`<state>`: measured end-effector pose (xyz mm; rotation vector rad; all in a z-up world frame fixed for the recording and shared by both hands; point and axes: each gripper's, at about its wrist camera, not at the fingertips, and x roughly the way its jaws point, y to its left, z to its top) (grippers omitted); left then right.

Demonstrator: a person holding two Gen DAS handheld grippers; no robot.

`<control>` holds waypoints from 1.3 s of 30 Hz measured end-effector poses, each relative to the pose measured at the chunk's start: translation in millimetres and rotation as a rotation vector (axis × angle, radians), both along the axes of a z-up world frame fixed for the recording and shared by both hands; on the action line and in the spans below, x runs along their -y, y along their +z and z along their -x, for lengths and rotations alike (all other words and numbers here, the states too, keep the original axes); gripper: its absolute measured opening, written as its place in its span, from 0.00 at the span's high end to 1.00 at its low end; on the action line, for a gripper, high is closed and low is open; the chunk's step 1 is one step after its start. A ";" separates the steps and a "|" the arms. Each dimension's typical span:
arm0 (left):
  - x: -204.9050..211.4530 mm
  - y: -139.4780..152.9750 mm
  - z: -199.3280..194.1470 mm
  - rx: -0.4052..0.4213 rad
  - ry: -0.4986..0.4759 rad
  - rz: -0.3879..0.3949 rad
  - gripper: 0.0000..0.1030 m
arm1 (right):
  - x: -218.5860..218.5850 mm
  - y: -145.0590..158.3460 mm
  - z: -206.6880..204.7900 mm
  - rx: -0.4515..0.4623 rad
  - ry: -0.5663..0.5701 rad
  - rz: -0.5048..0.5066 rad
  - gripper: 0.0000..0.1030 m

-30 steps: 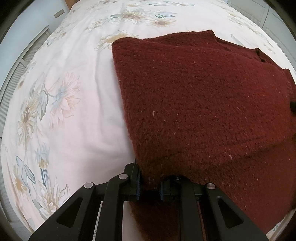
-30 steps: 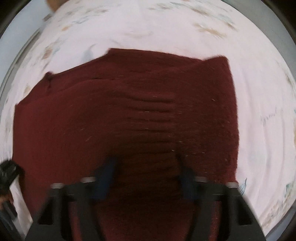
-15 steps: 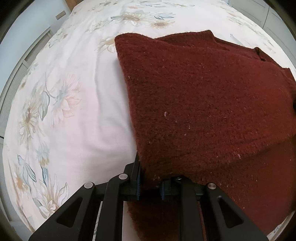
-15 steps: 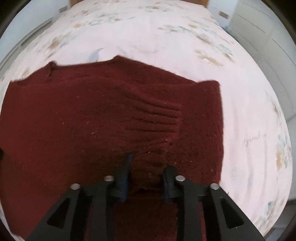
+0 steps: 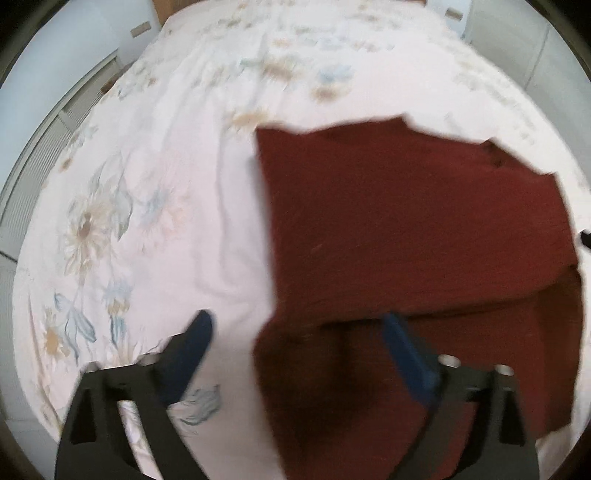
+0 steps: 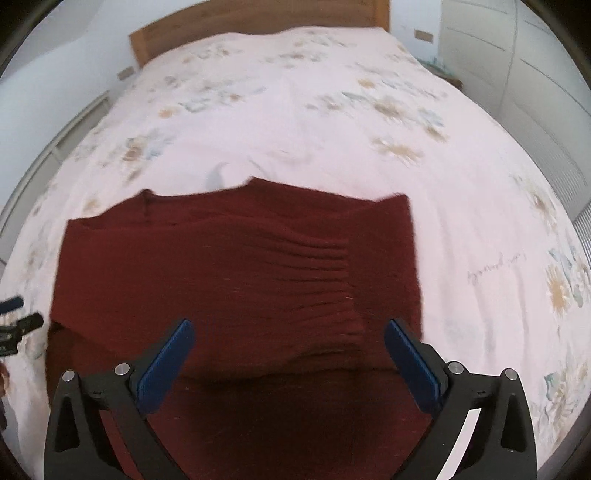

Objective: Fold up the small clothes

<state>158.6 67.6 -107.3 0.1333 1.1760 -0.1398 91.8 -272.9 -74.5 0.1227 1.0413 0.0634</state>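
A dark red knitted sweater lies folded on the bed, its upper layer laid over the lower one. In the right wrist view the sweater shows a ribbed cuff on top. My left gripper is open above the sweater's near left edge and holds nothing. My right gripper is open above the sweater's near edge and holds nothing. The left gripper's tip shows at the left edge of the right wrist view.
The sweater rests on a white bedspread with a flower print, which also shows in the right wrist view. A wooden headboard stands at the far end. White cupboards stand on the right.
Both grippers have opened and let go of the sweater's edge. Both have pulled back and up from it. The top layer now lies flat on the lower one.
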 end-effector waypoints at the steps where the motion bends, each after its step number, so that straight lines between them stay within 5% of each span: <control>1: 4.3 6.4 1.2 0.018 -0.007 0.016 0.01 | -6.7 1.8 1.8 0.009 0.012 0.006 0.00; 7: 62.0 21.1 -6.9 0.101 -0.070 0.049 0.01 | -64.1 -20.6 -17.1 0.007 0.088 0.074 0.00; 15: 121.8 -42.0 -14.1 0.032 -0.119 -0.023 0.01 | -47.2 -76.4 -14.7 -0.065 0.058 0.103 0.00; 23: 79.3 -54.8 -11.5 0.039 -0.090 -0.033 0.01 | 2.0 -81.7 -9.2 -0.065 -0.010 0.052 0.00; 33: 47.3 -62.2 -12.8 0.045 -0.037 0.033 0.00 | -2.8 -89.2 -12.4 -0.078 -0.005 0.055 0.00; 39: 44.6 -49.9 -3.9 0.016 -0.030 0.071 0.01 | -5.0 -64.6 -6.4 -0.049 -0.015 0.061 0.00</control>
